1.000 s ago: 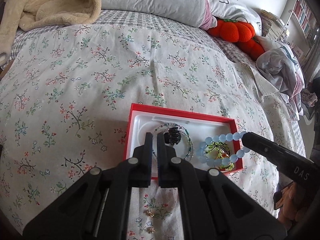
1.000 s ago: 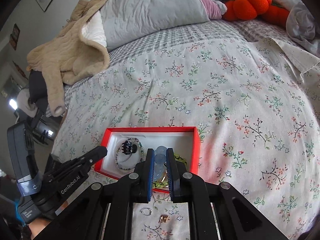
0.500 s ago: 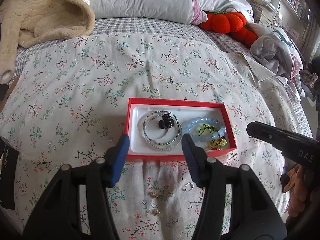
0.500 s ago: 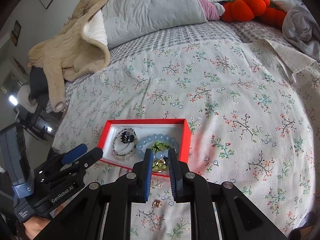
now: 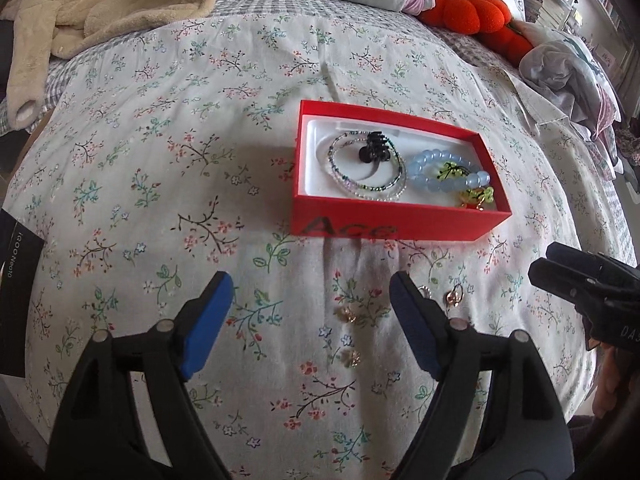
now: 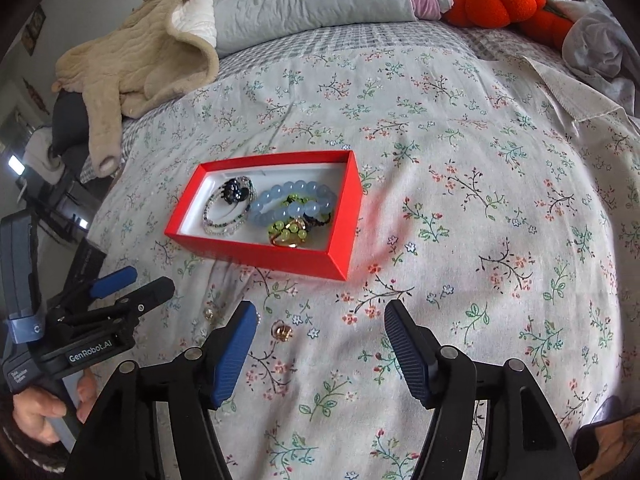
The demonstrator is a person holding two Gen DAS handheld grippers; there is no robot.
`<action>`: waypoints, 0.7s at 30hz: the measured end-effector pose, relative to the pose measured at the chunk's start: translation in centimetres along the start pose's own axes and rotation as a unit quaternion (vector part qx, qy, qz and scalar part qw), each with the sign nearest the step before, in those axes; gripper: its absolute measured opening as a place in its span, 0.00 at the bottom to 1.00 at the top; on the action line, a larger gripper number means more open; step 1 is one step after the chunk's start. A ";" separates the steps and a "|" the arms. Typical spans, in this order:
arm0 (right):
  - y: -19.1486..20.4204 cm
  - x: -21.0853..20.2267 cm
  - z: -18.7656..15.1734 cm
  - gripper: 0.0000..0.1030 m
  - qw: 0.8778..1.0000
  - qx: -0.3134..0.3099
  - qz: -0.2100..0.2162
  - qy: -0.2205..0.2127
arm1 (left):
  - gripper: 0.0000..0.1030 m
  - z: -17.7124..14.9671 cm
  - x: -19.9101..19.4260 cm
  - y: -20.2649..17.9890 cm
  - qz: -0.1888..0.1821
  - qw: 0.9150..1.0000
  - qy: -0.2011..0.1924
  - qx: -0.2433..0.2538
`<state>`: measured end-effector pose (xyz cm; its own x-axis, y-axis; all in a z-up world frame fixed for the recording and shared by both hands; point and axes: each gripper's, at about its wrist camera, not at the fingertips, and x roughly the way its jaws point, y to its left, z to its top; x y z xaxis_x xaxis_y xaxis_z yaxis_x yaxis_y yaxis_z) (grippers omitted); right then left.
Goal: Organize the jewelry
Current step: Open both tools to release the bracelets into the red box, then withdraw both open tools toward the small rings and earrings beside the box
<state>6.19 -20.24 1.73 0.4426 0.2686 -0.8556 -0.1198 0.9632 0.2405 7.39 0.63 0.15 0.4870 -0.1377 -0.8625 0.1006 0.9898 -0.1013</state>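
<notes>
Fingers spread wide on both sides, blue pads [image 5: 206, 320] of the left gripper [image 5: 310, 322] holding nothing, and the right gripper [image 6: 318, 342] just as open and just as empty above the floral bedspread [image 6: 480, 152]. Ahead of both sits the red rectangular cardboard box [image 5: 400, 226] with its white liner, and it's filling up: a thin multicolour beaded strand [image 5: 366, 188] with a small black claw clip [image 5: 374, 150] lying on it, then the pale blue chunky bead bracelet [image 5: 444, 174] and a green-and-gold charm piece [image 6: 288, 234] at the end nearer the right fingers. What's left looks to be the small stuff on the bed short of the box: two little gold-coloured earrings [image 5: 347, 314] between the left fingers, a thin ring [image 5: 455, 296] just beyond the left gripper's right finger, and from the right wrist view a small gold piece [image 6: 282, 332] just inside the right gripper's left finger. So the step in hand, I'd say, is picking one of these. Tiny and flat on soft fabric, that's the tricky bit: I'd come straight down, centre one piece between the pads, press lightly into the cover, and close slowly so it doesn't squirt out or pinch up cloth. One piece at a time, and mind the other gripper working close by.
</notes>
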 end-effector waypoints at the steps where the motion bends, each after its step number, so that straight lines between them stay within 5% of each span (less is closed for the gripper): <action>1: -0.1 0.3 -0.5 0.66 1.000 -0.005 -0.003 0.004 | 0.78 -0.4 0.1 0.2 -0.003 1.000 -0.006 0.001; 11: -0.1 1.9 -3.5 0.68 0.999 -0.035 -0.011 0.014 | 0.79 -3.6 1.5 -0.1 -0.011 0.996 -0.007 0.085; 21: 0.1 3.6 -5.3 0.70 0.997 -0.072 -0.025 0.031 | 0.74 -4.2 1.4 -1.6 -0.074 0.986 0.008 0.146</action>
<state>3.02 -19.14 -3.73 0.3961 0.2158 -0.8925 -0.2277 0.9647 0.1322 4.21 -1.02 -2.96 0.4351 -0.2770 -0.8567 0.4165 0.9055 -0.0813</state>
